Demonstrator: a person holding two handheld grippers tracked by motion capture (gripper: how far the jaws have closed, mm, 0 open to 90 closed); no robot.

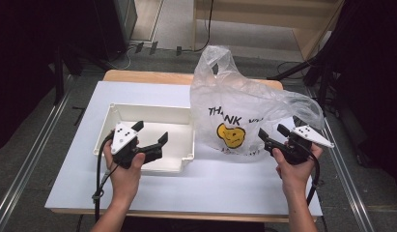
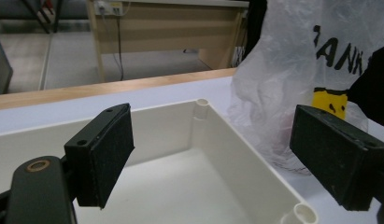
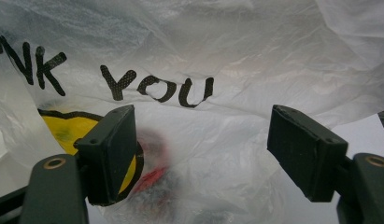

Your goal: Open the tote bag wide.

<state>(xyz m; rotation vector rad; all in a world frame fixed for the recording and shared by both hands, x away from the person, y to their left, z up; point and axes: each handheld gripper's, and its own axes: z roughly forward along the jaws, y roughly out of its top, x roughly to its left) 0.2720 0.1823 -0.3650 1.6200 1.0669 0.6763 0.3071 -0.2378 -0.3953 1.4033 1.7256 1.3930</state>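
Barely started: translucent white plastic "THANK YOU" bag stands full beside the empty cream plastic tub. My left gripper over the tub and right gripper facing the bag both gape empty; unpacking's all ahead.

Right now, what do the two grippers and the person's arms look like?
Both are black two-jaw tools. The left gripper and right gripper each carry a pale three-cornered plate dotted with small black marks. Their fingers are flat rectangular blocks with dark pads and screw holes. A black cable trails from each. The forearms are bare, no sleeves.
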